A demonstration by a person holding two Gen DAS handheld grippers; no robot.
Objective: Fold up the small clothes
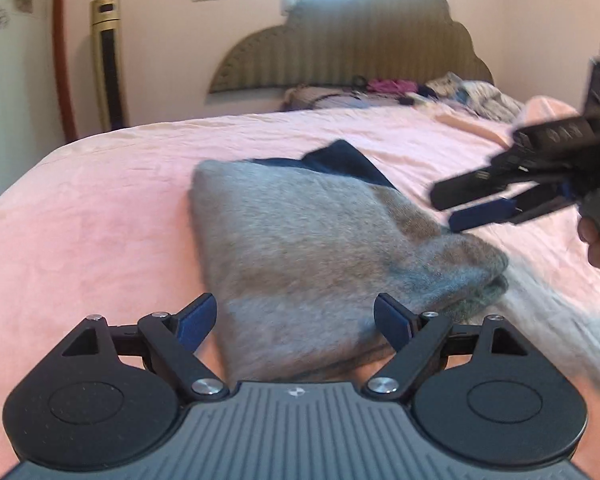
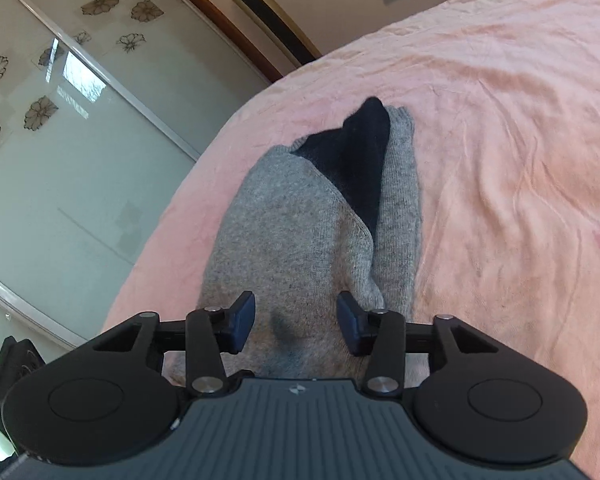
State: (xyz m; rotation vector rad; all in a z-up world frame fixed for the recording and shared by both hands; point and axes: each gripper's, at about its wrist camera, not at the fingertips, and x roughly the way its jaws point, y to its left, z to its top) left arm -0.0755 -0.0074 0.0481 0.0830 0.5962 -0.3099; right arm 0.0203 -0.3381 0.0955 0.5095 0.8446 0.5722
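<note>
A folded grey knit garment [image 1: 308,240] with a dark navy part [image 1: 340,160] showing at its far end lies on the pink bed. My left gripper [image 1: 296,322] is open just above its near edge, holding nothing. In the left wrist view my right gripper [image 1: 448,204] hovers open over the garment's right side. In the right wrist view the same garment [image 2: 296,232] lies lengthwise with the navy part [image 2: 352,156] on top; my right gripper [image 2: 296,322] is open above its near end, empty.
The pink bedspread [image 1: 100,220] covers the bed. A pile of clothes [image 1: 388,88] lies by the headboard [image 1: 348,52]. A gold tower unit [image 1: 108,60] stands left by the wall. A glass wardrobe door [image 2: 60,140] is beside the bed.
</note>
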